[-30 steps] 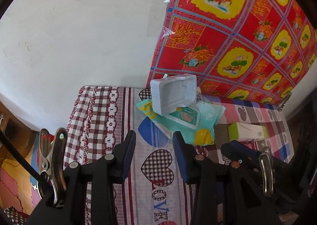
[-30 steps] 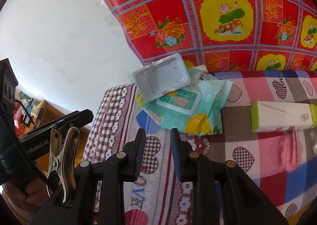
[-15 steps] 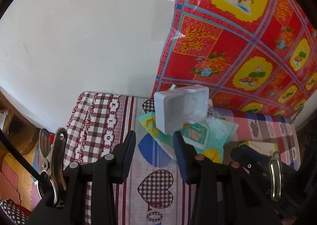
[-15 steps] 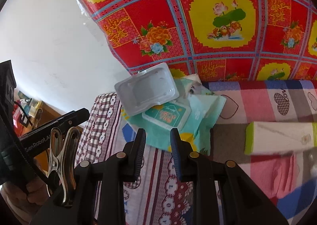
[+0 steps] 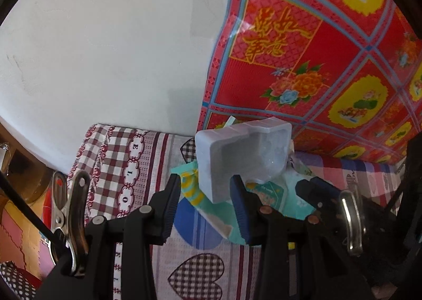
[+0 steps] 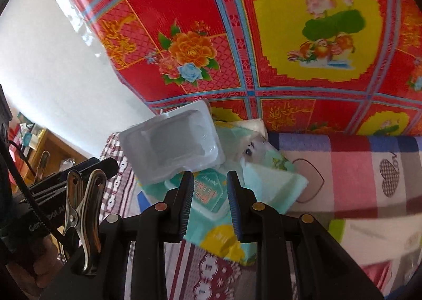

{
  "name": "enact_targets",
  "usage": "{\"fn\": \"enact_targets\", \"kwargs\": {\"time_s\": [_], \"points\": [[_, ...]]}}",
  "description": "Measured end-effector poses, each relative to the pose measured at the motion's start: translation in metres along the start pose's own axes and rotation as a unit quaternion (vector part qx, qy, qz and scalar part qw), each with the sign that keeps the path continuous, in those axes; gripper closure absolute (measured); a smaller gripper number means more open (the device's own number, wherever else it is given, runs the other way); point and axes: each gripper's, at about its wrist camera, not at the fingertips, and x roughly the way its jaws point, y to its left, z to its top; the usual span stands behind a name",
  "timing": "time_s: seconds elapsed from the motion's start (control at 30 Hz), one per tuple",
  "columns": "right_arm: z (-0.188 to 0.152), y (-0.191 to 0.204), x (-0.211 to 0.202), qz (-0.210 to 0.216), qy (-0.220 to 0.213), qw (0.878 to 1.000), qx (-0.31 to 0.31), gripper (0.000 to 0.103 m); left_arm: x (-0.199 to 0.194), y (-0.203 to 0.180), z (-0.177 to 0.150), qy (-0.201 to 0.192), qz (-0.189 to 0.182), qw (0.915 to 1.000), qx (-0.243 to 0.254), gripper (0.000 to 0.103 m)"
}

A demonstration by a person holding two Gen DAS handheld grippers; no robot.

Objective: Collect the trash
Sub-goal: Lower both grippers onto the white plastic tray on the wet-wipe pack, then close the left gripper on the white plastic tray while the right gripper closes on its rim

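I see the white plastic tray [image 5: 245,157] tilted atop the teal wipes pack [image 6: 211,194] on the bed's patchwork sheet [image 5: 126,168], with my left gripper [image 5: 205,194] and right gripper [image 6: 211,191] both parted, holding nothing.

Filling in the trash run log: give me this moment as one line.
left hand-held gripper: open, at tray | right hand-held gripper: open, over wipes pack | tray: on pack, tilted | nothing held

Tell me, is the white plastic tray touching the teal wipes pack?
Touching: the right wrist view shows the white tray resting tilted on the teal wipes pack.
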Motion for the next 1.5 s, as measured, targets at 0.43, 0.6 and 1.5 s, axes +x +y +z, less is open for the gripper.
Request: {"fn": "enact_targets", "kwargs": {"time_s": [0.43, 0.6, 1.5], "points": [[0.023, 0.006, 0.047, -0.007, 0.017, 0.999, -0.032, 0.076, 0.039, -0.007, 0.016, 0.007, 0.014, 0.9999, 0.006, 0.063], [0.03, 0.01, 0.061, -0.008, 0.017, 0.999, -0.035, 0.077, 0.051, -0.01, 0.021, 0.013, 0.014, 0.9998, 0.01, 0.063], [0.025, -0.01, 0.029, 0.014, -0.005, 1.0, -0.017, 0.09, 0.029, -0.012, 0.015, -0.007, 0.005, 0.9995, 0.029, 0.075]]}}
